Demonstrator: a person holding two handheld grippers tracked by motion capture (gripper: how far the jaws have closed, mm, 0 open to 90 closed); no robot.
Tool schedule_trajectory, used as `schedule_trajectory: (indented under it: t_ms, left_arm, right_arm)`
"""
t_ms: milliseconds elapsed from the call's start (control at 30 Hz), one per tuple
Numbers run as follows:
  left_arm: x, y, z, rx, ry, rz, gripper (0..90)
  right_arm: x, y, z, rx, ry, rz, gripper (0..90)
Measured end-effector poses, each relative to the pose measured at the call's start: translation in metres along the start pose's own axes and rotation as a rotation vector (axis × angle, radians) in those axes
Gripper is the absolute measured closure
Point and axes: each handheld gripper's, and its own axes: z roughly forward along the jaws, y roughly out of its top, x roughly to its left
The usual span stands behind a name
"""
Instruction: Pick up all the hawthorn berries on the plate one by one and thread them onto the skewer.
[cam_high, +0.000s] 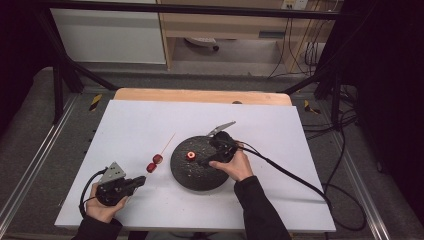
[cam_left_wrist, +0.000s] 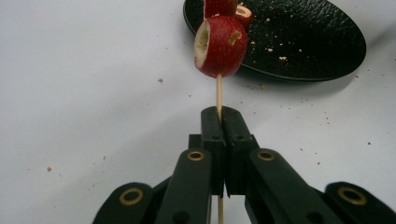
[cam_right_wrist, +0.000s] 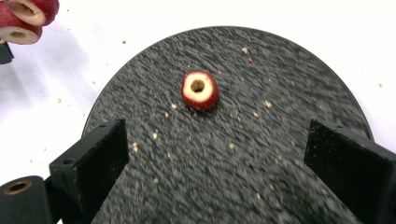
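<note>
Skewer (cam_left_wrist: 218, 93) pinched tight in left tool (cam_left_wrist: 219, 122), two red fruit pieces (cam_high: 154, 163) threaded, held above tabletop (cam_high: 130, 130) beside black plate (cam_right_wrist: 299, 84). Right tool (cam_right_wrist: 215, 154) spread wide over plate, facing loose cored fruit (cam_right_wrist: 200, 90). Risks: round fruit rolling from pinch, crushing; thin stick missing hole or snapping.

fruit pieces (cam_high: 154, 163): 3 | skewer (cam_high: 167, 143): 1 | plate (cam_high: 192, 174): 1 | claws (cam_high: 140, 181): 2
</note>
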Motion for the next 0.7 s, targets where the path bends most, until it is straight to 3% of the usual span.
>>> schedule_trajectory:
  t_ms: [333,600,700]
  left_arm:
    - [0.002,0.0,0.0,0.0,0.002,-0.009,88.6]
    - [0.002,0.0,0.001,0.002,0.0,-0.012,88.6]
    - [0.002,0.0,0.0,0.002,-0.002,-0.014,88.6]
  right_arm:
    - [0.01,0.021,0.022,0.057,-0.013,-0.024,9.1]
    - [0.011,0.03,0.037,0.097,-0.023,-0.04,16.6]
    - [0.012,0.033,0.042,0.098,-0.003,-0.027,22.2]
